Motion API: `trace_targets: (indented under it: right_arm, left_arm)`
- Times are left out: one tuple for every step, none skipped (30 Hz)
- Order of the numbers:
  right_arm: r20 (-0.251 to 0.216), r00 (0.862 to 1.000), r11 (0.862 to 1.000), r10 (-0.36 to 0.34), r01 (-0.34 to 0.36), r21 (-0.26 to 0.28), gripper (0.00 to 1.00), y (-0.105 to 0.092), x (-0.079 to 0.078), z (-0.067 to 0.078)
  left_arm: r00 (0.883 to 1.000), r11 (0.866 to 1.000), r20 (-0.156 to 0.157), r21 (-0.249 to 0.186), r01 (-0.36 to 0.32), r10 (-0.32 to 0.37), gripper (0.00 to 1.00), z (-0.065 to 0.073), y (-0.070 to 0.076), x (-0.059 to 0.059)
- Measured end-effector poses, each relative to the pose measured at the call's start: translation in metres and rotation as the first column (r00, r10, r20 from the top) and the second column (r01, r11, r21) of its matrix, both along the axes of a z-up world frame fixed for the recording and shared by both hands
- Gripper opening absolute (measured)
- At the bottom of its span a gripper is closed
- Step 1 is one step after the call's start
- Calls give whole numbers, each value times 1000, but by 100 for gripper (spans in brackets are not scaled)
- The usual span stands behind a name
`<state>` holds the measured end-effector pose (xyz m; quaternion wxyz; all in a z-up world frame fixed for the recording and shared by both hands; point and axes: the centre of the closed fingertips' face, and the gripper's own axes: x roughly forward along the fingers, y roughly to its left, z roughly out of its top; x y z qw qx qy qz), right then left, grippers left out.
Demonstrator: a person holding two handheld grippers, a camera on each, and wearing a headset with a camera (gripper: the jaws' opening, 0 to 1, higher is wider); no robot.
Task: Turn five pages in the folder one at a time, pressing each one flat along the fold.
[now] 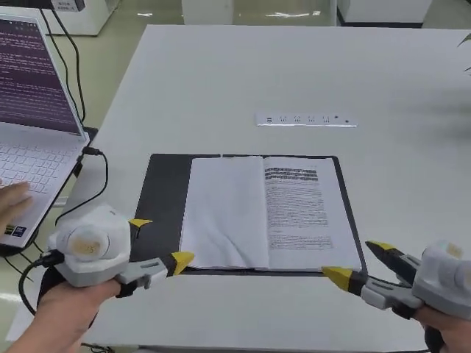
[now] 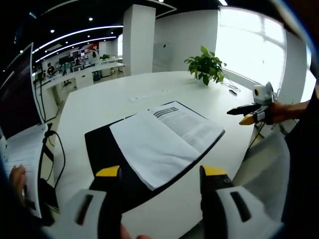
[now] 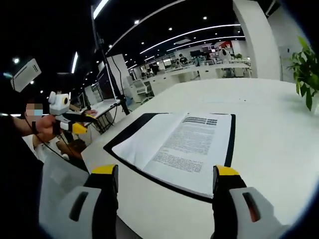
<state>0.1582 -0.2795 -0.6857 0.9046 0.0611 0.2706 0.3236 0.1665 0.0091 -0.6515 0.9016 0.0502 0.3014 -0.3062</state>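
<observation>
A black folder (image 1: 163, 198) lies open on the white table, a blank page (image 1: 221, 213) on its left and a printed page (image 1: 300, 213) on its right. My left gripper (image 1: 160, 243) hovers open at the folder's near left corner, nothing between its yellow-tipped jaws. My right gripper (image 1: 359, 261) is open too, just off the near right corner, empty. In the left gripper view the folder (image 2: 102, 144) lies ahead of the left gripper (image 2: 161, 172). The right gripper view has the printed page (image 3: 192, 142) in front of the right gripper (image 3: 166, 170).
An open laptop (image 1: 29, 140) with cables sits at the table's left edge, a hand (image 1: 11, 202) resting on it. A white power strip (image 1: 305, 119) lies beyond the folder. A potted plant (image 2: 207, 64) stands at the far right of the table.
</observation>
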Motion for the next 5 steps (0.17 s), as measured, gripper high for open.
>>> trace_targets:
  right_arm:
    - [1, 1000, 1000, -1, 1, -3, 78, -1, -1, 1]
    - [4, 1000, 1000, -4, 4, -5, 78, -2, -3, 4]
    - [7, 1000, 1000, -9, 9, -4, 79, -4, -4, 5]
    - [9, 1000, 1000, -16, 16, 1, 79, -6, -4, 7]
    - [11, 1000, 1000, -20, 19, 3, 80, -7, -5, 9]
  left_arm:
    - [1000, 1000, 6, -9, -7, 7, 63, 3, 1, -3]
    - [1000, 1000, 10, -11, -9, 9, 64, 5, 3, -6]
    - [1000, 1000, 12, -10, -10, 10, 65, 6, 4, -7]
    - [1000, 1000, 14, -6, -13, 13, 66, 7, 6, -9]
    - [1000, 1000, 15, -3, -13, 13, 67, 7, 6, -11]
